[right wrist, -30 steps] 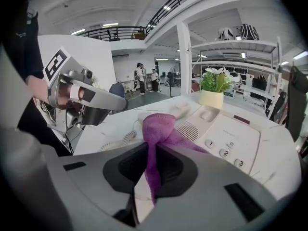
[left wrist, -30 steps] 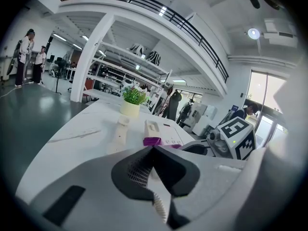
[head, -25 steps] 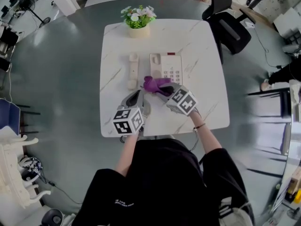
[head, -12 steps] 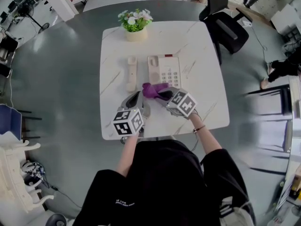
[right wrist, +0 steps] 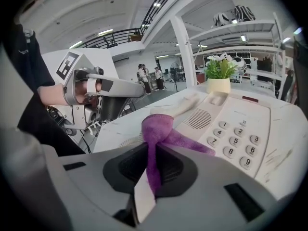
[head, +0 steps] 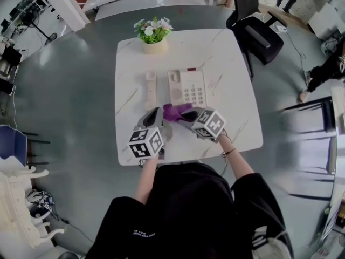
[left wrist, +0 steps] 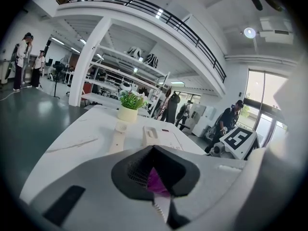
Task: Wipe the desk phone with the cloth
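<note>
The cream desk phone (head: 186, 87) sits mid-table; its handset (head: 150, 89) lies on the table to its left. In the right gripper view the keypad of the phone (right wrist: 236, 124) is close on the right. My right gripper (head: 186, 115) is shut on the purple cloth (head: 175, 111), whose bunched end rests at the phone's near left corner. From the right gripper (right wrist: 149, 186) the cloth (right wrist: 161, 129) runs out between the jaws. My left gripper (head: 153, 113) is shut just left of the cloth, holding nothing; a purple bit of the cloth (left wrist: 156, 182) shows past its closed jaws.
A potted plant (head: 152, 34) stands at the far edge of the white marble table (head: 232, 117). A black office chair (head: 259, 31) is at the table's far right corner. People stand in the background of both gripper views. Grey floor surrounds the table.
The right gripper has drawn the cloth a little toward me, off the phone's near edge. The left gripper has stayed shut beside it. The head view has shifted slightly.
</note>
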Action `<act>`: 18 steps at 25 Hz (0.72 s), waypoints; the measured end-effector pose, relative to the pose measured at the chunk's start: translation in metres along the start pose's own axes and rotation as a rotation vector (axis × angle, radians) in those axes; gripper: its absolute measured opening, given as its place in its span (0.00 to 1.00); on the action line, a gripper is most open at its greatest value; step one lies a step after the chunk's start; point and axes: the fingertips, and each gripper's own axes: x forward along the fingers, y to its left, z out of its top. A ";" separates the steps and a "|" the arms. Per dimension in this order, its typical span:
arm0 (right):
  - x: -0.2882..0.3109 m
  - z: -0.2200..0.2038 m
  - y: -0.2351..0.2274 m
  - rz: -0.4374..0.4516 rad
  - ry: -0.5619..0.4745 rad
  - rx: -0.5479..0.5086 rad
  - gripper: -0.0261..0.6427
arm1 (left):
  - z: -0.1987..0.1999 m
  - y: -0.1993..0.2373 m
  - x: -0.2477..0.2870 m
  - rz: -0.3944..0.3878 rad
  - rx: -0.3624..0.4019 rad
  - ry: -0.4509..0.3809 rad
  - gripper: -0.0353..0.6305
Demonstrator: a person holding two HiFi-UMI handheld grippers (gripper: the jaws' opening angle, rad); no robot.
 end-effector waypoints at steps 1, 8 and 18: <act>0.000 -0.001 -0.001 0.003 -0.014 0.017 0.09 | 0.002 0.001 0.000 0.003 0.002 -0.003 0.05; -0.027 0.027 -0.018 0.012 -0.246 0.212 0.09 | 0.020 0.008 -0.004 0.028 0.013 -0.044 0.05; -0.069 0.056 -0.040 -0.033 -0.464 0.306 0.09 | 0.042 -0.005 0.005 0.000 0.041 -0.089 0.05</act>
